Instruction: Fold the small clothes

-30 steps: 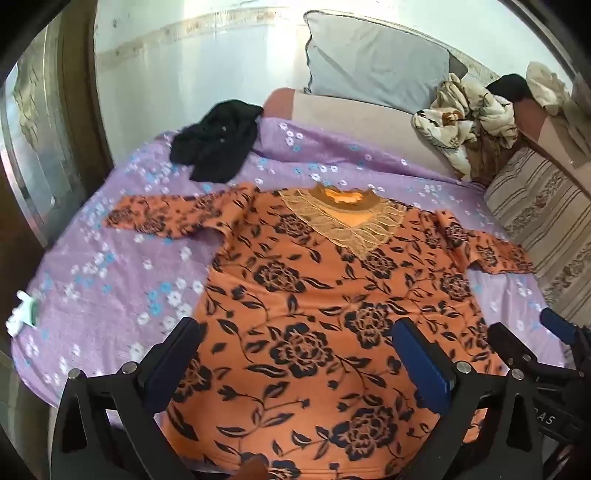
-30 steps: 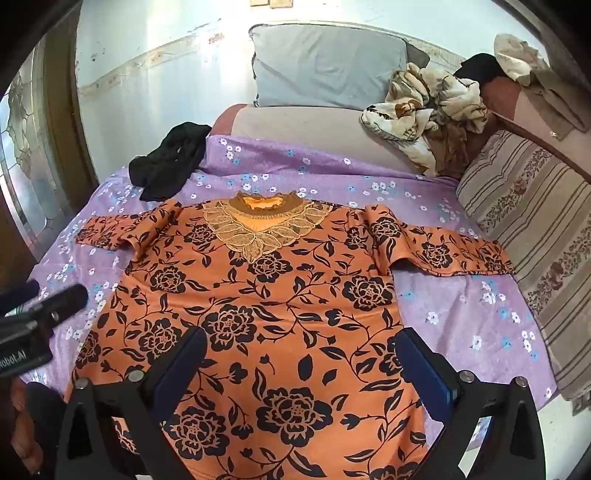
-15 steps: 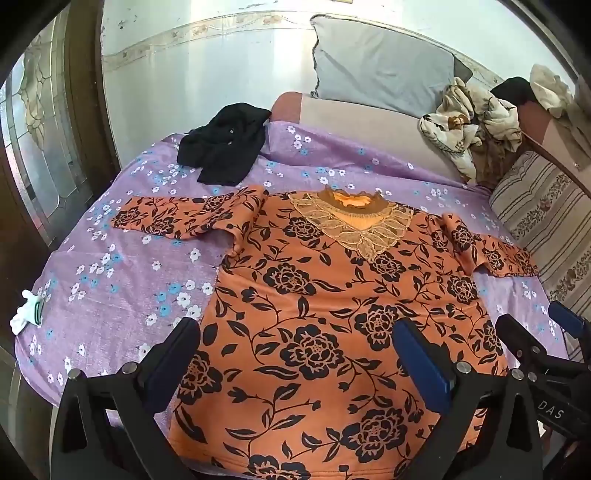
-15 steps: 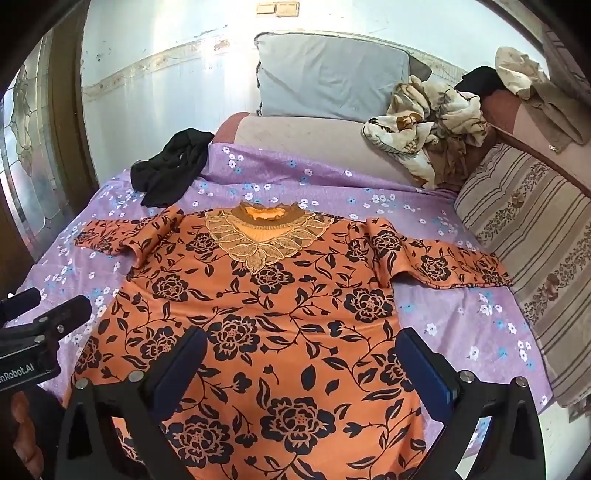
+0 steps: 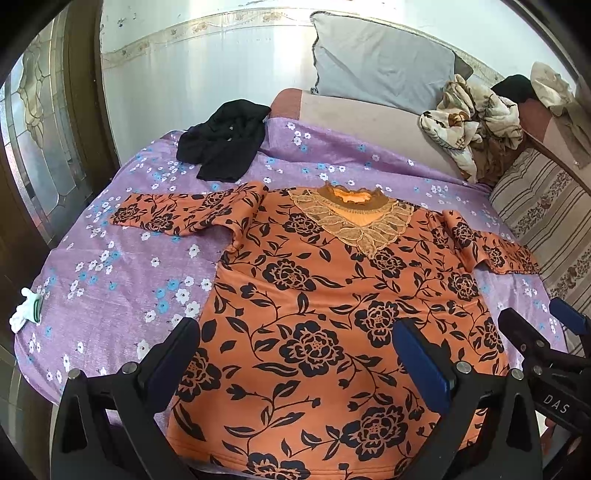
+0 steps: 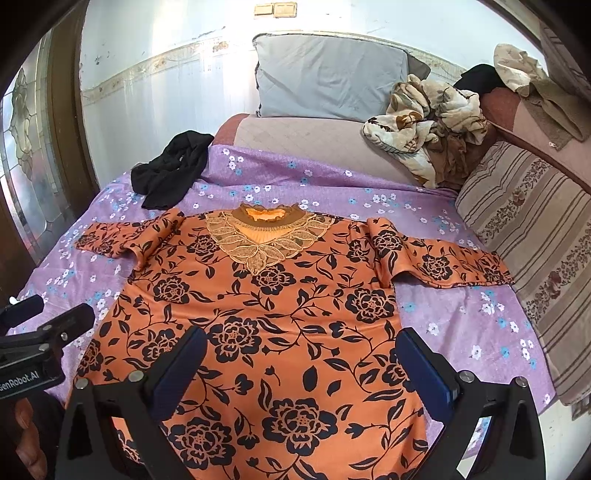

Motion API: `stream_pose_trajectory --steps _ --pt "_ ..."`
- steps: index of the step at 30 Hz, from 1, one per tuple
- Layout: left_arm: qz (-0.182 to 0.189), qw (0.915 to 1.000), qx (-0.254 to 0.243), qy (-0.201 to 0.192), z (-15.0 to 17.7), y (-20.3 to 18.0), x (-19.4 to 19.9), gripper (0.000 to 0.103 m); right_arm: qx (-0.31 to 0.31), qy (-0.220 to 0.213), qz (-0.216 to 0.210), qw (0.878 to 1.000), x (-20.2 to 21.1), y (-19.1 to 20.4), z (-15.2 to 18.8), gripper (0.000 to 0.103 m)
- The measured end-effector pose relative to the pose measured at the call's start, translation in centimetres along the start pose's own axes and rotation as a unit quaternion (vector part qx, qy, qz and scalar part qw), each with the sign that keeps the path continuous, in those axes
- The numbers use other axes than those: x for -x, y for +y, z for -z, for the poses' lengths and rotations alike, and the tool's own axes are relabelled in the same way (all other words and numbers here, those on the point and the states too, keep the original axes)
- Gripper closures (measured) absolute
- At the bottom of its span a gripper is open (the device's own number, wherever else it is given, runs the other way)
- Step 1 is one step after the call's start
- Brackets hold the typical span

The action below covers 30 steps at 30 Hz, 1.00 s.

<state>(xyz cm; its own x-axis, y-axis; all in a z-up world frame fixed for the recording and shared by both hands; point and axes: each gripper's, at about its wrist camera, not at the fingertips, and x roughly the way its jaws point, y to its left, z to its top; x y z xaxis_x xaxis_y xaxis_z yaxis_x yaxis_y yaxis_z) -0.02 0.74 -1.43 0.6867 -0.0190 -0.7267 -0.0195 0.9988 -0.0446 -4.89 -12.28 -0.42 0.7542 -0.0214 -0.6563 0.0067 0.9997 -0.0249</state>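
- Orange top [image 5: 332,302] with black rose-and-vine print lies flat, front up, on the purple floral bedsheet [image 5: 110,266]; neckline towards the pillows, hem at the near edge of the bed.
- Lace collar panel [image 5: 354,221] — tan, leaf-shaped, V-pointed, darker band round the neck opening.
- Both sleeves are spread sideways: left sleeve [image 5: 177,218] is wrinkled near the shoulder, right sleeve [image 6: 443,266] reaches towards the striped cushion [image 6: 535,240].
- Body mostly smooth, a few shallow creases across the middle.
- Left claw [image 5: 295,358]: jaws spread wide, nothing between them, above the hem area of the top.
- Right claw [image 6: 303,365]: jaws also spread wide, empty, over the lower right half of the top.
- Left view only: small white-and-green cloth item [image 5: 26,310] at the left edge of the bed; right claw's body with blue pads at the far right.
- Right view only: wall switch plates [image 6: 275,9] above the grey pillow [image 6: 328,77]; full length of the right sleeve; left claw's body at the left edge with part of a hand [image 6: 26,439] under it.
- Both views: black garment [image 5: 225,140] bunched at the far left corner of the sheet, apart from the top — crumpled patterned blanket [image 6: 428,114] beside the pillow.
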Motion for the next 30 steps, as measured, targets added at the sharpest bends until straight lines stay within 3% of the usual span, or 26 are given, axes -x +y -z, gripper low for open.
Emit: stream_pose_trajectory --steps 30 --pt "-0.006 1.0000 0.000 0.005 0.02 0.08 -0.50 0.000 -0.004 0.001 -0.007 1.000 -0.55 -0.06 -0.18 0.000"
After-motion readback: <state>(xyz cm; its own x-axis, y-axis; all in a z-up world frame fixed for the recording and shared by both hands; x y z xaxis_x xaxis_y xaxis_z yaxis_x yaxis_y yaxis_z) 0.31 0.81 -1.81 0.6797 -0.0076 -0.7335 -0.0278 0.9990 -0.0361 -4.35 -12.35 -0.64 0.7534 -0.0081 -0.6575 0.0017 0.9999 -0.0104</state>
